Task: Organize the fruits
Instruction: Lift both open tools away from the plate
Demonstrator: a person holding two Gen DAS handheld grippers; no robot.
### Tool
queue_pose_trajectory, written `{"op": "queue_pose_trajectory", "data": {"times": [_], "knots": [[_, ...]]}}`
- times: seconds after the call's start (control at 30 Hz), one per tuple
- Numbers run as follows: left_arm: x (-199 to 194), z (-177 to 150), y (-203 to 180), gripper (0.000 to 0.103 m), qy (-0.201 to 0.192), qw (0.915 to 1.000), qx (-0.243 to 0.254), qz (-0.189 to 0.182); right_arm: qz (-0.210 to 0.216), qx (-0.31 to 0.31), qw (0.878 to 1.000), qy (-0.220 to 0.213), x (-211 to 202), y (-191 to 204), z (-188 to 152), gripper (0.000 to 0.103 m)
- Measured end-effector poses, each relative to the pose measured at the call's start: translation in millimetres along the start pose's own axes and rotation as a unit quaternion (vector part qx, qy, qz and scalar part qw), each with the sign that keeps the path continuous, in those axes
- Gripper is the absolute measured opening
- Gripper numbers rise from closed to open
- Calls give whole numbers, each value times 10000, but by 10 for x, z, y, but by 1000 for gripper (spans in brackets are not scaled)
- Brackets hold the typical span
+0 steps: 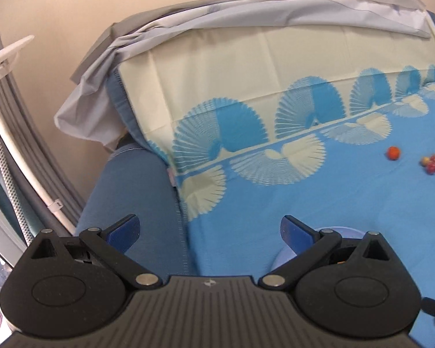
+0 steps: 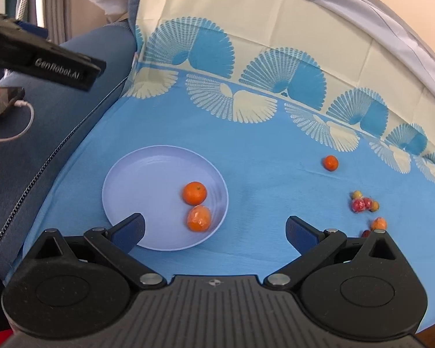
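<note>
A lilac plate lies on the blue cloth and holds two oranges; one of them looks wrapped in film. A third orange sits loose on the cloth to the right. A cluster of small red and yellow fruits lies further right, with another orange fruit near it. My right gripper hovers open over the plate's near edge, empty. My left gripper is open and empty, above the cloth's left edge; the plate's rim peeks behind its right finger. The loose orange and small fruits show far right.
The patterned blue and cream cloth covers a sofa seat and backrest. A blue armrest lies left of the cloth. A device with a white cable rests on the armrest. The left gripper's body shows at the upper left of the right wrist view.
</note>
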State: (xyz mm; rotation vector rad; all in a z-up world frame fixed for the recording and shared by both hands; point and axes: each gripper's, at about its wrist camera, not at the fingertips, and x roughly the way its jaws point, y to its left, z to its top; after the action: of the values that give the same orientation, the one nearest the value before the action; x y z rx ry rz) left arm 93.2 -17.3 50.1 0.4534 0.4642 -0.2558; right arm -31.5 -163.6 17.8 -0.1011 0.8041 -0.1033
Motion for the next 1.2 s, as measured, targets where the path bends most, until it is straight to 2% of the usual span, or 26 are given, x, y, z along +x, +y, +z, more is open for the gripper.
{"op": "queue_pose_trajectory", "data": {"times": [0.23,0.4,0.5,0.7,0.83,1.03,1.2], "knots": [[323,-211,328,103,205,9995,8,228,15,-242,9997,79,53,220,53,102],[450,-343,365,103,346,9989,131,287,19,-404,9991,139,94,328,63,102],[396,-335,358,103,224,9990,185,345,25,-429,9989,159,111,363,77,102],[12,-74,403,103,-327,9990,-299,101,16,-380,9993,68,121,345,112,102],[-8,1,263,103,-437,9990,-48,106,-17,-344,9992,194,168,295,77,102],[273,-202,252,103,90,9985,388,376,-20,-361,9989,298,223,287,38,102],[399,-392,233,103,324,9952,790,481,60,-448,9985,312,253,351,41,102]]}}
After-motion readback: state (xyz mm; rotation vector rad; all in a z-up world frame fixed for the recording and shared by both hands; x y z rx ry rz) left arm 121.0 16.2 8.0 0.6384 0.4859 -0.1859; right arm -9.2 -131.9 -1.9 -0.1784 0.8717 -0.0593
